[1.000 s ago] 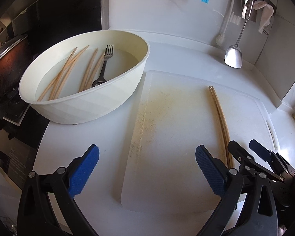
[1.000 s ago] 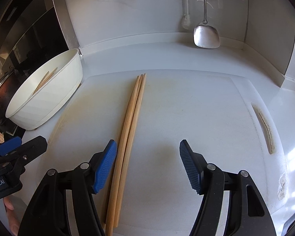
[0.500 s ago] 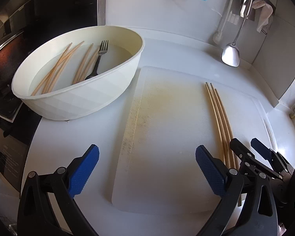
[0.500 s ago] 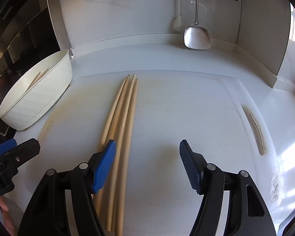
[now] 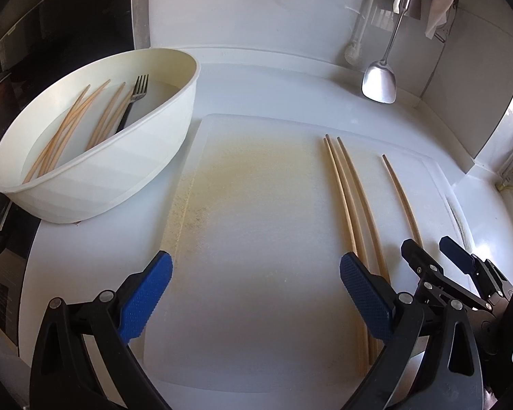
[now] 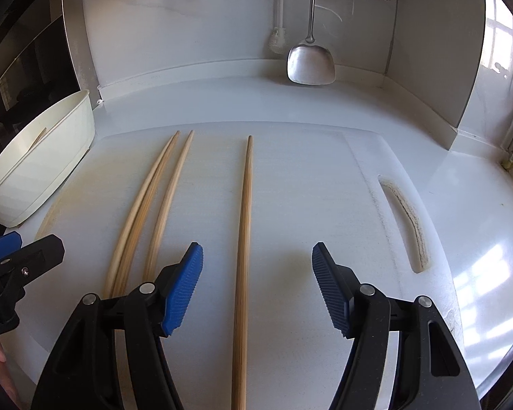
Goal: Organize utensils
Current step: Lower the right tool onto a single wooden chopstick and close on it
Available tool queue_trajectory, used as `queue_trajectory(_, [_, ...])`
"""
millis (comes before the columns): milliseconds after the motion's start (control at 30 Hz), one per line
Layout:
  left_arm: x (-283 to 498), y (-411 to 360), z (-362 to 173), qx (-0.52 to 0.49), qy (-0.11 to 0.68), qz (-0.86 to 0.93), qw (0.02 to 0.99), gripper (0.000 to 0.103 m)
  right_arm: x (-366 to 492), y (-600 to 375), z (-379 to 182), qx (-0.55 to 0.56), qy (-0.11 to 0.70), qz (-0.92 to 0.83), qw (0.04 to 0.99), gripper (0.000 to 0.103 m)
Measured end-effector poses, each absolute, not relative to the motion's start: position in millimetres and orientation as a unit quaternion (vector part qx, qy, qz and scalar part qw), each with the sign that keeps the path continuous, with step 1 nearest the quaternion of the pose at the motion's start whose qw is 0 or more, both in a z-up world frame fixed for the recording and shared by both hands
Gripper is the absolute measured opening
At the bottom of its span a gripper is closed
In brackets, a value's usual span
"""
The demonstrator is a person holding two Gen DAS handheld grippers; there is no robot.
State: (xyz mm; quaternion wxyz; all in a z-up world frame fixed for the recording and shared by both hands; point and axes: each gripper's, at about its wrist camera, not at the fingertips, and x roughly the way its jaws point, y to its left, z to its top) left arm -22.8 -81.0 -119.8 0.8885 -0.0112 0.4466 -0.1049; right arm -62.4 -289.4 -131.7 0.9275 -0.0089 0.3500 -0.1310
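Note:
Several wooden chopsticks lie on the white cutting board point(image 5: 256, 222): a group of three point(image 5: 349, 201) and one single chopstick point(image 5: 402, 198) apart to the right. In the right wrist view the group point(image 6: 154, 205) lies left and the single chopstick point(image 6: 244, 239) runs between the jaws. My right gripper point(image 6: 256, 290) is open over it and also shows in the left wrist view point(image 5: 437, 256). My left gripper point(image 5: 256, 294) is open and empty above the board's near left part. A cream bowl point(image 5: 95, 171) holds more chopsticks point(image 5: 68, 130) and a black fork point(image 5: 133, 102).
The bowl point(image 6: 41, 167) stands left of the board beside a dark stove point(image 5: 3, 102). A metal spatula point(image 6: 311, 61), a white brush point(image 6: 278, 34) and a cloth point(image 5: 437, 7) hang on the back wall. The board has a handle slot point(image 6: 407, 218) at its right.
One chopstick now lies apart to the right of the group, between my right gripper's jaws. Both grippers have shifted right over the board and stay open.

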Motion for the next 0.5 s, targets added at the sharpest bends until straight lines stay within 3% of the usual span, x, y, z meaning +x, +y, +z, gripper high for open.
queue_trajectory(500, [-9.4, -114.8, -133.9, 0.018, 0.452, -0.120, 0.884, 0.097, -69.5, -306.4, -129.5, 0.002, 0.346, -0.134, 0.929, 0.064])
